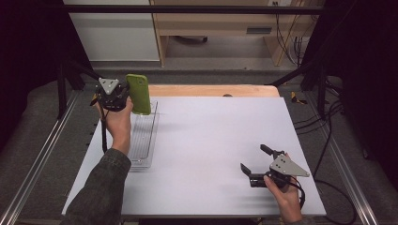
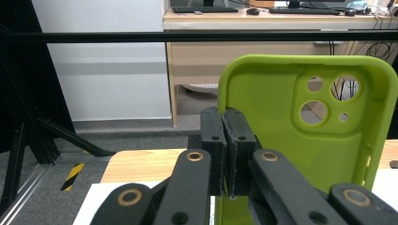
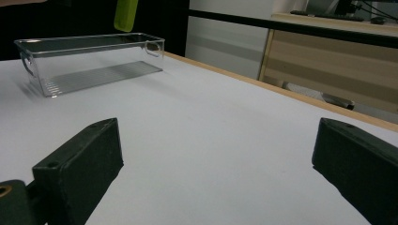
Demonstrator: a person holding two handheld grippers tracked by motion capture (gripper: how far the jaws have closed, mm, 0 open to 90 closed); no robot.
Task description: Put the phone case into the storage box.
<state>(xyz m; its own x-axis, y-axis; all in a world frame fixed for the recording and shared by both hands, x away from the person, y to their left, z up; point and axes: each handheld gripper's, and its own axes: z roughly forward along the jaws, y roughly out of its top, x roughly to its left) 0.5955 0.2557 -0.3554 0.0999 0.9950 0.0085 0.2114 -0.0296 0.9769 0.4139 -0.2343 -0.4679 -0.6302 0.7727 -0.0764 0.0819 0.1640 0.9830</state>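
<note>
Green phone case (image 1: 139, 93) is hanging upright in your left gripper (image 1: 123, 97), jaws pinching its edge, long axis vertical, directly above the far end of the clear bin (image 1: 143, 136). Your right gripper (image 1: 256, 161) is resting well apart with its jaws spread wide. The pinch point is sitting behind the jaws, so you are not seeing how deep the grip goes.

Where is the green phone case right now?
The green phone case is held upright in the left gripper, at the far left of the high view, in the air over the far end of the clear plastic bin.
</note>
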